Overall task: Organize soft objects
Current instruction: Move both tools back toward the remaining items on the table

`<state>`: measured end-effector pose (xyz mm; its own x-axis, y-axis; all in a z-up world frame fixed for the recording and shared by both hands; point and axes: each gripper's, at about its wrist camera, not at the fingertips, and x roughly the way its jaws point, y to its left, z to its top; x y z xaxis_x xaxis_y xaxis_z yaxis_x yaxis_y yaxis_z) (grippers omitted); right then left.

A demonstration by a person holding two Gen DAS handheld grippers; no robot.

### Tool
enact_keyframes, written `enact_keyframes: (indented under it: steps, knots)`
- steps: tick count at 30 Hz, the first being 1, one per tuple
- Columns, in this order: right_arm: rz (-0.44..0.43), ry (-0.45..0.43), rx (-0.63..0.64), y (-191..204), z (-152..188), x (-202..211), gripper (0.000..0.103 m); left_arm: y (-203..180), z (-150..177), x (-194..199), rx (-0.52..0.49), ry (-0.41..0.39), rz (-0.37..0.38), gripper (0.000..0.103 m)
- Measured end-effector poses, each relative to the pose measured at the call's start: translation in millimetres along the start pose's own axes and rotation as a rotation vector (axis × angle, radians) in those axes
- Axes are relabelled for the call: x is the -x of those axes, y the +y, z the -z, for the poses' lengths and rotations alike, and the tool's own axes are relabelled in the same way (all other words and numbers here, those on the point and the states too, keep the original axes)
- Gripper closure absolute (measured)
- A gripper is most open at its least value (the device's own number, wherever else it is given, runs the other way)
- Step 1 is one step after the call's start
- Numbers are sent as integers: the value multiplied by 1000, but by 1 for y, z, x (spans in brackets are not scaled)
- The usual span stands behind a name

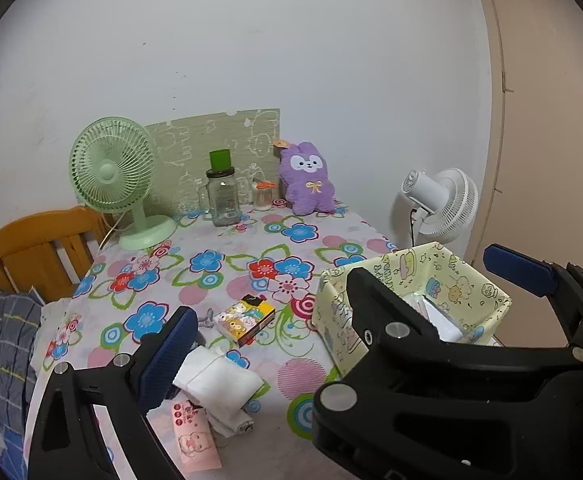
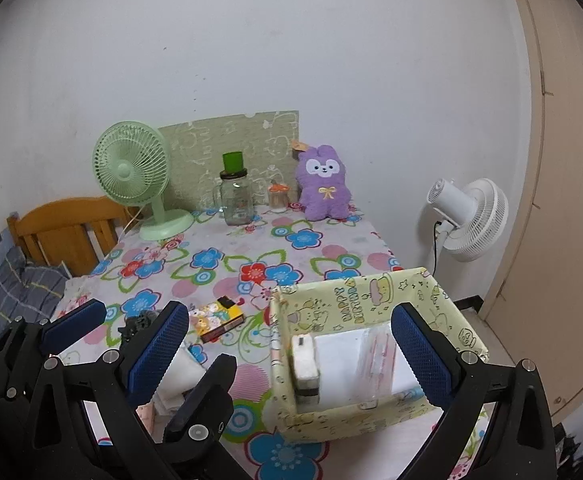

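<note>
A yellow cartoon-print box (image 2: 375, 304) stands at the table's near right; it also shows in the left wrist view (image 1: 443, 280). Inside it lie white packs and a clear pink pack (image 2: 371, 360). A folded white cloth (image 1: 219, 384) and a pink tissue pack (image 1: 195, 436) lie on the flowered tablecloth (image 1: 219, 280) at the near left. A colourful tissue pack (image 1: 245, 320) lies beyond them. My left gripper (image 1: 331, 304) is open and empty above the cloth. My right gripper (image 2: 291, 344) is open and empty over the box. A purple plush rabbit (image 2: 323, 184) sits at the back.
A green fan (image 1: 115, 176), a glass jar with a green lid (image 1: 221, 196) and a small orange-lidded jar (image 1: 263, 194) stand at the back. A white fan (image 2: 471, 220) stands right of the table. A wooden bed frame (image 1: 39, 248) and bedding are at the left.
</note>
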<state>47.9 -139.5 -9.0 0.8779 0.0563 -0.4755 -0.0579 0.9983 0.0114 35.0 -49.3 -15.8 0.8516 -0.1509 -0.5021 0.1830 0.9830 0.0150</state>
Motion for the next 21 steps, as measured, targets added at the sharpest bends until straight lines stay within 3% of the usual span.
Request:
enact_keyframes:
  steps: [21]
  knots:
    - [-112, 8, 40, 40, 19, -11, 4, 38, 27, 3, 52, -1, -71, 6]
